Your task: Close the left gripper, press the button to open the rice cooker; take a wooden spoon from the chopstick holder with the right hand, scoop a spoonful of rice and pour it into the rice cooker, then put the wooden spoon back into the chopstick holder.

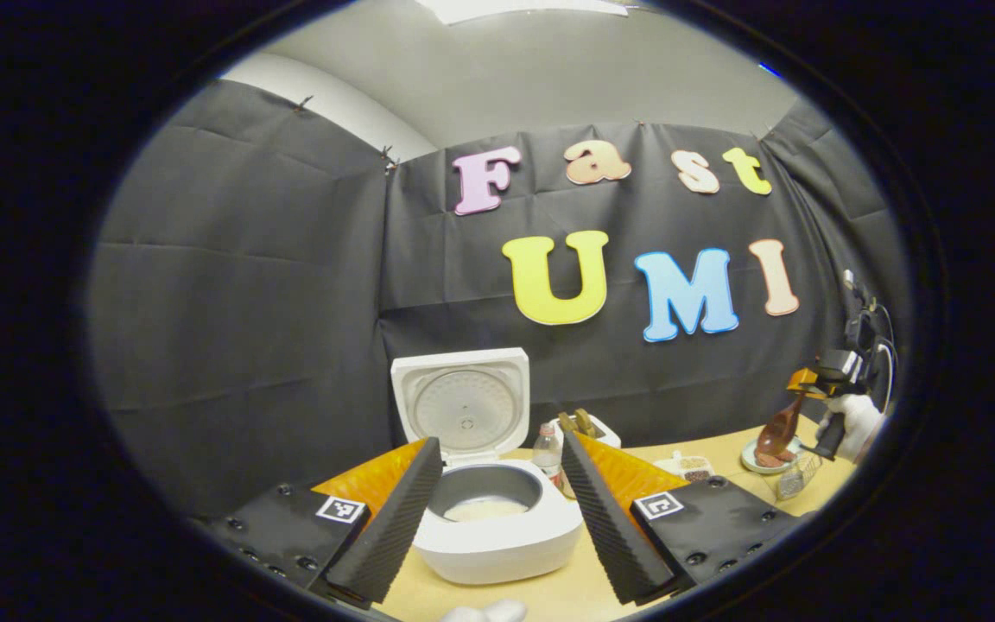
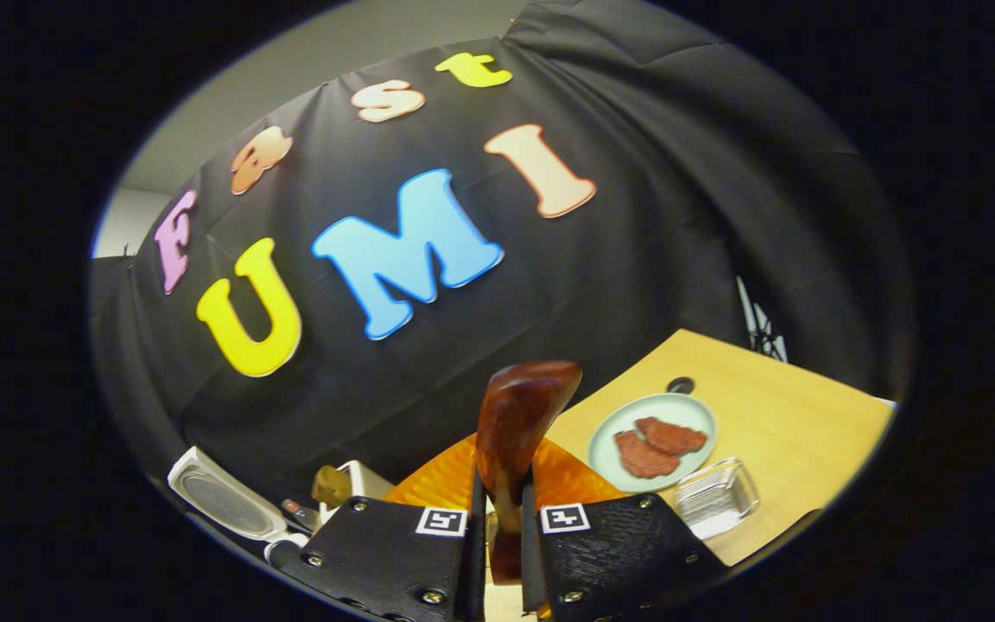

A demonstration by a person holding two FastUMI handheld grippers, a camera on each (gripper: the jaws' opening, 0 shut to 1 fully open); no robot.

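Glossy reddish-brown wooden spoon [image 2: 516,432] clamped upright between right gripper [image 2: 502,527] fingers.

A round plate [image 2: 687,413] with two reddish pieces of food [image 2: 658,447] sits on the desk [image 2: 800,415], just right of the fingers [image 2: 532,518]. A clear little tray [image 2: 715,498] sits beside the plate.

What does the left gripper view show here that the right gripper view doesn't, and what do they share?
Left gripper view alone: the rice cooker's inner pot with rice in it, and the gloved hand holding the right gripper. Right gripper view alone: the right gripper close up, its fingers clamped on the wooden spoon. Both: the open cooker lid, the plate, the clear tray, the chopstick holder and the table.
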